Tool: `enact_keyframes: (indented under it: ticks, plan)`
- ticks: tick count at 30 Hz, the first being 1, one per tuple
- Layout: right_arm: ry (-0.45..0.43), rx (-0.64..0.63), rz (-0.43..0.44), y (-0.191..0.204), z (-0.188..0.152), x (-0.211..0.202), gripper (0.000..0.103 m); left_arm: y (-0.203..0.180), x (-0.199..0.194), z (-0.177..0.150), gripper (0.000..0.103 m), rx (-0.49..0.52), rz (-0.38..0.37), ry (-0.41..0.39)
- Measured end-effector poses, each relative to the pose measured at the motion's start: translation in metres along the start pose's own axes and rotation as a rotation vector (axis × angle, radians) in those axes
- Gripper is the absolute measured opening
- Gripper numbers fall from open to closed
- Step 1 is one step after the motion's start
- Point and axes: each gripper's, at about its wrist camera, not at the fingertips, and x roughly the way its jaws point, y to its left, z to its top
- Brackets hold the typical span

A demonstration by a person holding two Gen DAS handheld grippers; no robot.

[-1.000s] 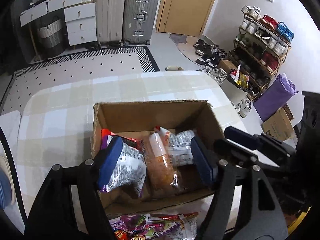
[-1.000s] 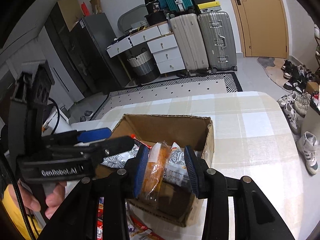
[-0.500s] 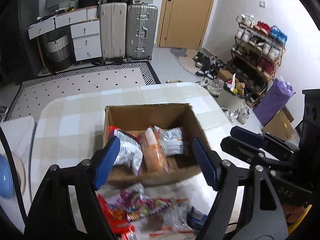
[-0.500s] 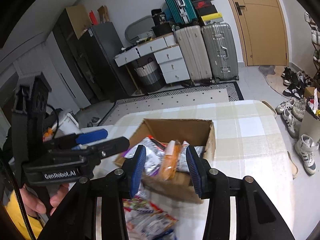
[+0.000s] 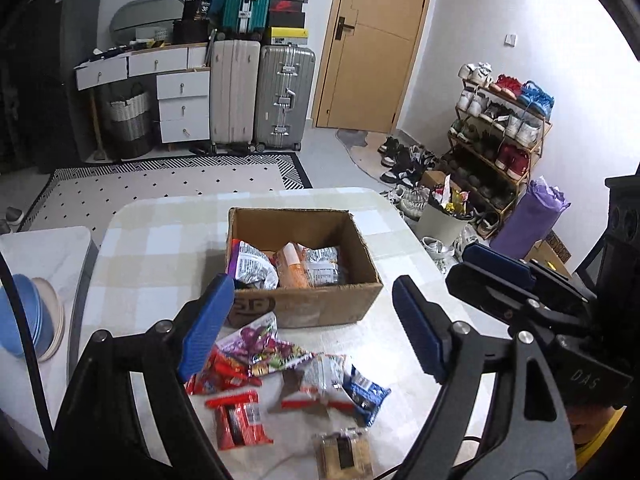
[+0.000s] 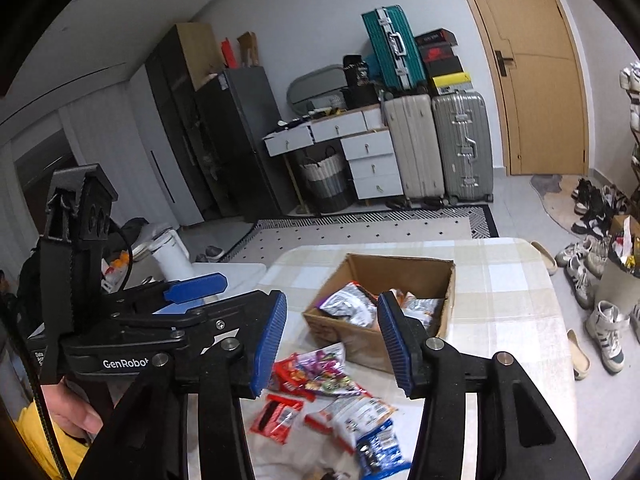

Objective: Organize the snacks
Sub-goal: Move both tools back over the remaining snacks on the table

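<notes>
Snacks lie in two places on the checked table: some inside an open cardboard box that sits toward the far middle of the tabletop, the rest loose on the near side of it. Inside the box, a silver and purple bag rests at the left, an orange packet in the middle, and a silver pouch at the right. Just near of the box, a purple candy bag touches its front wall. Near of that bag lie red wrappers, a white and red pack, a blue pack and a brown biscuit pack, close together and partly overlapping.

The left gripper hangs above the loose pile, its blue pads spread wide with nothing between them; its jaws have just been opening. The right gripper is beside it on the right, also above the near pile and apart from the box. Its pads stand parted with only air between them, holding nothing, and its jaws have just been opening too. In the right wrist view, a hand grips the handle of the left gripper at the near left, above a yellow sleeve.

Left of the table, stacked bowls sit on a white counter. On the floor beyond the far edge lies a dotted rug, and suitcases stand against the far wall.
</notes>
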Motion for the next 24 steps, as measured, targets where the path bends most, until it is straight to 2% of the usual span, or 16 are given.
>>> enact_keyframes:
  ticks: [6,8,10,16,18,20,23,24]
  plan:
    - [-0.030,-0.019,0.021,0.027,-0.015,-0.032,0.051,0.000,-0.060,-0.028,0.082,0.000,0.020,-0.054]
    - [-0.038,-0.026,0.025,0.036,-0.023,-0.042,0.056,0.001,-0.076,-0.038,0.082,-0.001,0.026,-0.067]
    - [-0.054,-0.027,0.029,0.042,-0.032,-0.051,0.068,0.001,-0.093,-0.048,0.083,0.002,0.035,-0.075]
    - [-0.073,-0.028,0.038,0.055,-0.048,-0.065,0.070,0.002,-0.133,-0.072,0.087,0.001,0.052,-0.118]
    - [-0.080,-0.027,0.031,0.057,-0.054,-0.068,0.075,0.000,-0.140,-0.078,0.088,0.002,0.060,-0.134]
    - [-0.091,-0.040,0.009,0.058,-0.056,-0.069,0.078,-0.002,-0.152,-0.087,0.089,0.017,0.098,-0.162]
    - [-0.119,-0.092,-0.049,0.065,-0.069,-0.070,0.083,-0.005,-0.153,-0.091,0.096,0.034,0.128,-0.199]
    - [-0.120,-0.099,-0.054,0.066,-0.073,-0.069,0.084,-0.005,-0.155,-0.094,0.102,0.032,0.132,-0.207]
